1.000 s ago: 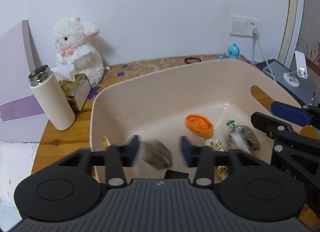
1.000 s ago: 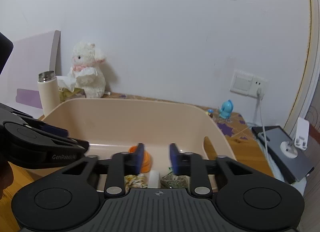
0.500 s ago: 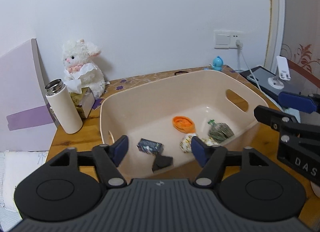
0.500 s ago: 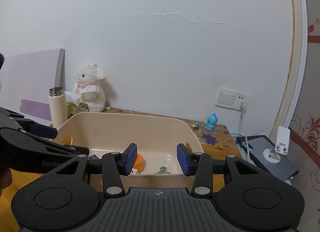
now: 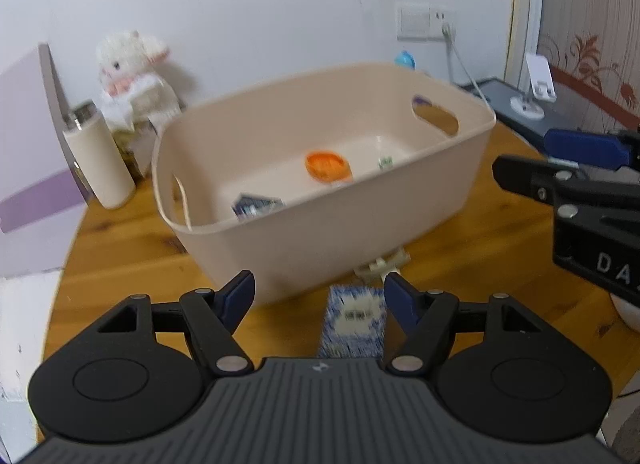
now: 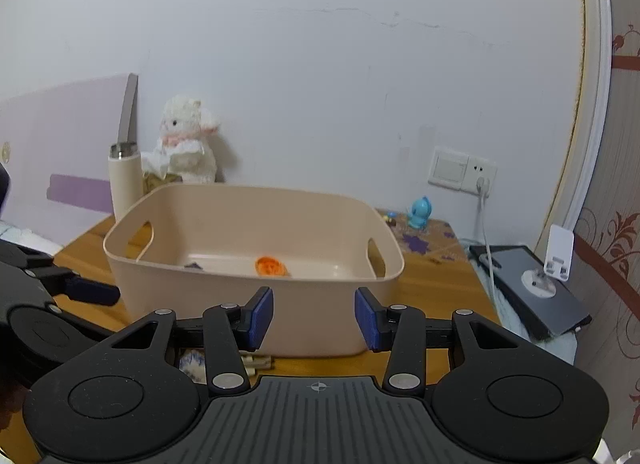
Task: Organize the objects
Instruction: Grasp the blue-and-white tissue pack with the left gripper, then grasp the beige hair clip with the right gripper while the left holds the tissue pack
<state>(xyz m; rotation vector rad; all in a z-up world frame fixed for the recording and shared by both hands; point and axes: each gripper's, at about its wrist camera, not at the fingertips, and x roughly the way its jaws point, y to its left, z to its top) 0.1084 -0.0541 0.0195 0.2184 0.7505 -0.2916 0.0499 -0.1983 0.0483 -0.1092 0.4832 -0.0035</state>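
Note:
A beige plastic bin (image 5: 360,232) stands on the wooden table (image 5: 120,248). In it lie an orange oval object (image 5: 328,166), a dark blue packet (image 5: 256,206) and a small green-and-white thing (image 5: 385,162). My left gripper (image 5: 320,298) is open and empty, low over the table in front of the bin. A blue-and-white patterned packet (image 5: 354,320) lies on the table between its fingers, with a small cream object (image 5: 384,264) beyond it. My right gripper (image 6: 314,318) is open and empty, in front of the bin (image 6: 256,304); the orange object (image 6: 271,266) shows inside.
A cream thermos (image 5: 100,156), a white plush lamb (image 5: 134,76) and a tissue box stand at the back left. A blue figurine (image 6: 420,213), a wall socket with cable (image 6: 480,180), and a tablet with a white stand (image 6: 532,284) are at the right.
Both grippers have pulled back and out of the bin toward the table's near side. The left gripper let go of a dark object into the bin and opened wider. The right gripper opened wider.

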